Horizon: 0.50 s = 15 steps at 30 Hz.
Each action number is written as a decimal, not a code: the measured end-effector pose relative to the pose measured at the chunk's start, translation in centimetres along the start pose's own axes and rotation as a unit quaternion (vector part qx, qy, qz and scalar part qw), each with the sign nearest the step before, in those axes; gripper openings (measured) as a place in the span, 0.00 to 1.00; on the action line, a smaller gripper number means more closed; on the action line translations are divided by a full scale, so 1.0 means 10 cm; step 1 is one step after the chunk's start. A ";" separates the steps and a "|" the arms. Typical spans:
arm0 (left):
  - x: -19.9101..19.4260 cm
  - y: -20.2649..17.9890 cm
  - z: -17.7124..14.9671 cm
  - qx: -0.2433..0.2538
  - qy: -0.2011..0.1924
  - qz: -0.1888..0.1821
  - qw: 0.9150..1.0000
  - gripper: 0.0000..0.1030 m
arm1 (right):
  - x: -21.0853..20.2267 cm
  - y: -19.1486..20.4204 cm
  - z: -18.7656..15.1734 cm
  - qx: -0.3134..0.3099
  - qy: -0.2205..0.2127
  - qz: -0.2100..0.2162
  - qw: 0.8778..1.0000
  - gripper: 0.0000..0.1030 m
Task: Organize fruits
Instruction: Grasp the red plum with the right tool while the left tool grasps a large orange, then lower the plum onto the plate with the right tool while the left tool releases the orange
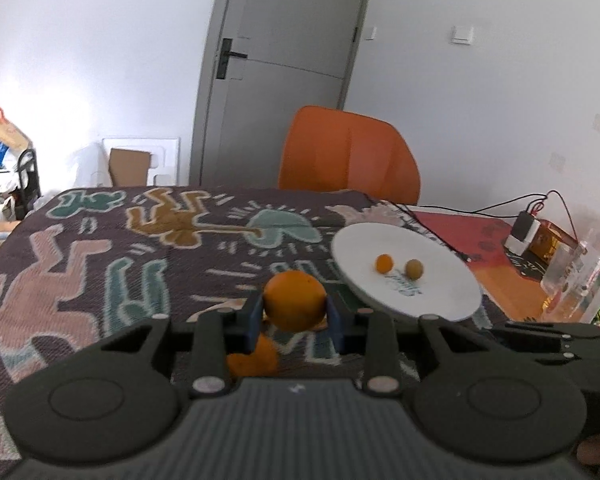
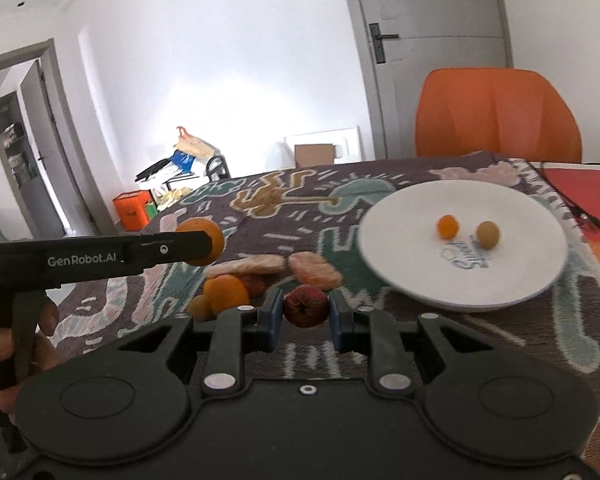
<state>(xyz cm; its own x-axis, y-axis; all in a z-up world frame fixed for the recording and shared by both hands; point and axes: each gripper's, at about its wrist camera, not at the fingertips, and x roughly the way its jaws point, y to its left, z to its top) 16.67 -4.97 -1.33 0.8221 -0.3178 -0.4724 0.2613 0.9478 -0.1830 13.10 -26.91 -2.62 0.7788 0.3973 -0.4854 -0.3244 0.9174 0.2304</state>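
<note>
My left gripper [image 1: 295, 312] is shut on an orange [image 1: 295, 300], lifted above the patterned cloth; the same orange [image 2: 202, 240] shows at the left gripper's tip in the right wrist view. My right gripper [image 2: 305, 312] is shut on a small dark red fruit [image 2: 306, 306]. A white plate [image 1: 432, 300] lies to the right with a small orange fruit [image 1: 384, 263] and a brownish fruit [image 1: 414, 269] on it; the plate [image 2: 400, 248] lies ahead and right of the right gripper. Another orange fruit [image 1: 256, 358] lies on the cloth under the left fingers.
A small pile of fruits [image 2: 224, 292] lies on the cloth left of the right gripper. An orange chair [image 1: 348, 156] stands behind the table. Cables, a small box [image 1: 538, 236] and a clear container [image 1: 580, 280] crowd the right side. A hand [image 2: 16, 344] holds the left gripper.
</note>
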 end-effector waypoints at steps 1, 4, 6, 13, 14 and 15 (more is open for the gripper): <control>0.01 -0.04 0.01 0.003 -0.001 -0.002 1.000 0.31 | -0.02 -0.02 0.00 0.000 -0.003 -0.003 1.000 0.22; 0.05 -0.16 0.04 0.009 -0.003 -0.005 1.000 0.31 | -0.08 -0.09 0.00 -0.001 -0.013 -0.009 1.000 0.22; 0.08 -0.24 0.06 0.014 -0.005 -0.008 1.000 0.31 | -0.11 -0.13 0.01 0.004 -0.018 -0.011 1.000 0.22; 0.24 -0.48 0.12 0.029 -0.001 -0.021 0.999 0.31 | -0.14 -0.34 0.02 0.014 -0.029 -0.031 0.999 0.22; 0.27 -0.51 0.13 0.030 0.000 -0.022 0.999 0.31 | -0.13 -0.37 0.03 0.016 -0.030 -0.034 0.999 0.22; 0.30 -0.54 0.13 0.031 0.001 -0.024 0.999 0.31 | -0.13 -0.40 0.03 0.018 -0.031 -0.036 0.999 0.22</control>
<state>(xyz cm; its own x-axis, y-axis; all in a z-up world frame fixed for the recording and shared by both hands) 18.41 -10.97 -0.67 0.8071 -0.3631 -0.4655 0.3317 0.9312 -0.1512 13.59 -31.13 -2.68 0.8314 0.3271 -0.4492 -0.2474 0.9417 0.2279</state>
